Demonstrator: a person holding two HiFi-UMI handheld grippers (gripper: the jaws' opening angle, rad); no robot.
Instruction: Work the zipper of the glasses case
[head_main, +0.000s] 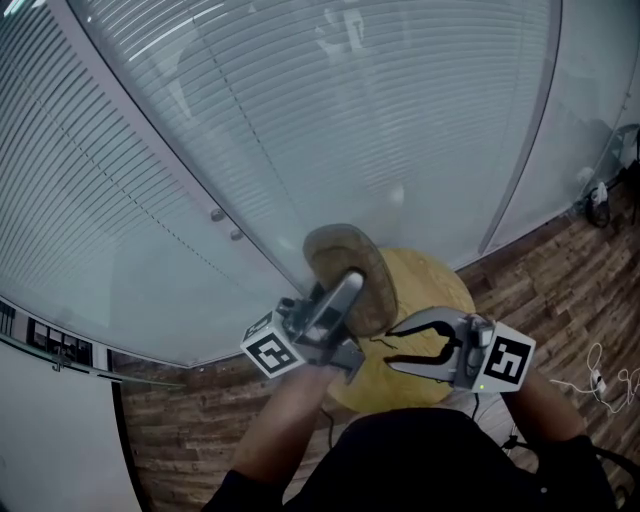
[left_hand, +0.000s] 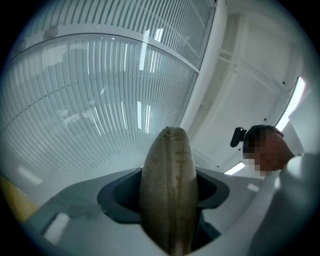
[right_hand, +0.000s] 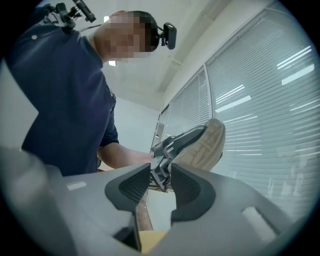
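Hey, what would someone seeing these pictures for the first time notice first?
First, the tan glasses case, clamped in the left gripper and held up above the round wooden table. Next, the right gripper just to its right in the head view, jaws apart with nothing between them. Behind it all, pale window blinds fill the upper part of that view.
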